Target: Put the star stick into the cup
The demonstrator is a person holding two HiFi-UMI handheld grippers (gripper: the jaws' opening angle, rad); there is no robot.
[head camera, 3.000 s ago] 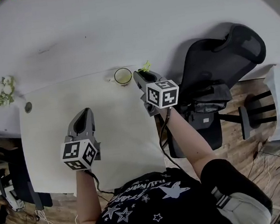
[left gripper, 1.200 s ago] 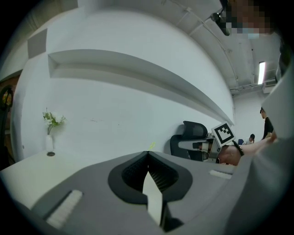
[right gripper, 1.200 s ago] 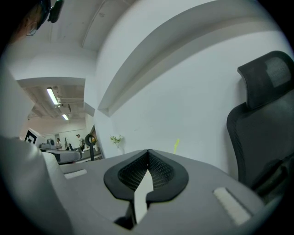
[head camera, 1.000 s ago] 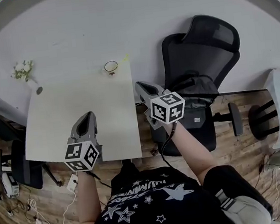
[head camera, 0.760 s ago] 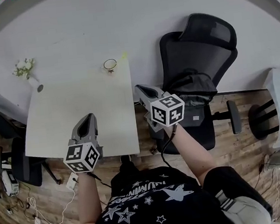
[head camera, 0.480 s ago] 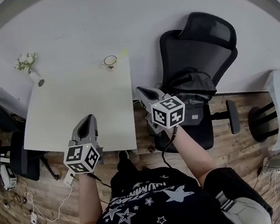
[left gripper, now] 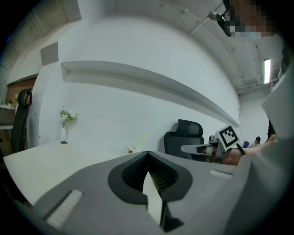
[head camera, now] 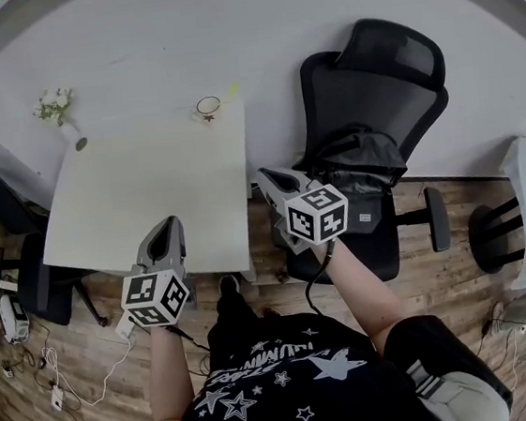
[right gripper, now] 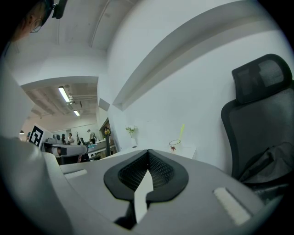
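Note:
A small glass cup (head camera: 208, 106) stands at the far right corner of the white table (head camera: 139, 195). The yellow-green star stick (head camera: 230, 90) stands in it and leans right. The left gripper view shows the cup (left gripper: 130, 149) and stick (left gripper: 143, 138) far ahead; so does the right gripper view, cup (right gripper: 174, 145) and stick (right gripper: 182, 130). My left gripper (head camera: 163, 230) hangs shut and empty at the table's near edge. To the right of the table, my right gripper (head camera: 269, 178) is shut and empty over the floor. Both are far from the cup.
A white vase of flowers (head camera: 58, 110) stands at the table's far left corner. A black office chair (head camera: 371, 126) with a bag on its seat is right of the table, close to my right gripper. Cables lie on the wooden floor (head camera: 66, 388) at the left.
Three seconds ago my right gripper was at the cup. Since then both grippers have drawn back from the table, and the cup with the stick now lies far ahead.

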